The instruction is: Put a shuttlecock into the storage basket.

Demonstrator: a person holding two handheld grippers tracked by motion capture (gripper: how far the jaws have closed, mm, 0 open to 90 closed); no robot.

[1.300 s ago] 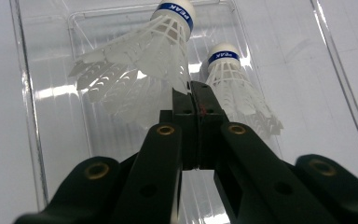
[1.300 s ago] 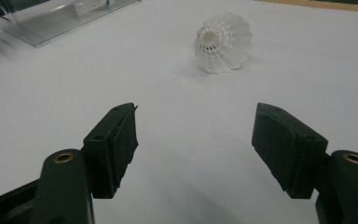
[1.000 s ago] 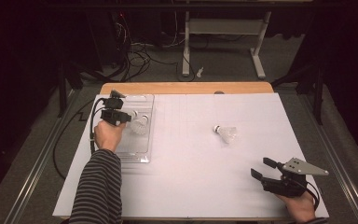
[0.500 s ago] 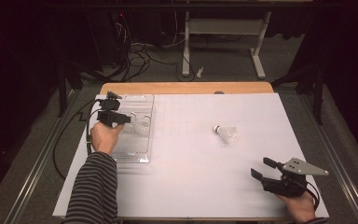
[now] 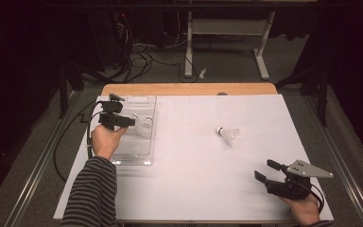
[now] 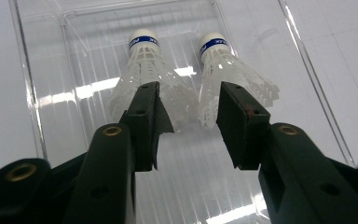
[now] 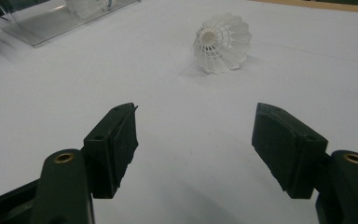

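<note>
Two white shuttlecocks with blue-banded corks lie side by side in a clear plastic tray [image 6: 28, 93], one on the left [image 6: 144, 70] and one on the right [image 6: 228, 74]. My left gripper [image 6: 189, 100] hovers just behind their skirts. Its jaws have just been opening and stand open with nothing pressed between them. In the high view this gripper [image 5: 123, 121] is over the tray [image 5: 132, 153] at the left. A third shuttlecock [image 5: 229, 135] lies loose on the white sheet. My right gripper [image 5: 264, 169] rests open near the front right, facing that shuttlecock [image 7: 223, 42] from a distance.
A white sheet [image 5: 194, 165] covers the table, whose wooden far edge [image 5: 189, 89] shows behind it. The left gripper's cable [image 5: 64, 142] trails off the table's left side. Beyond the table are a dark floor, cables and a stand's legs [image 5: 264, 52].
The left gripper's jaws have parted over the tray, and its hand has shifted only slightly. The right gripper and the loose shuttlecock have stayed where they were.
</note>
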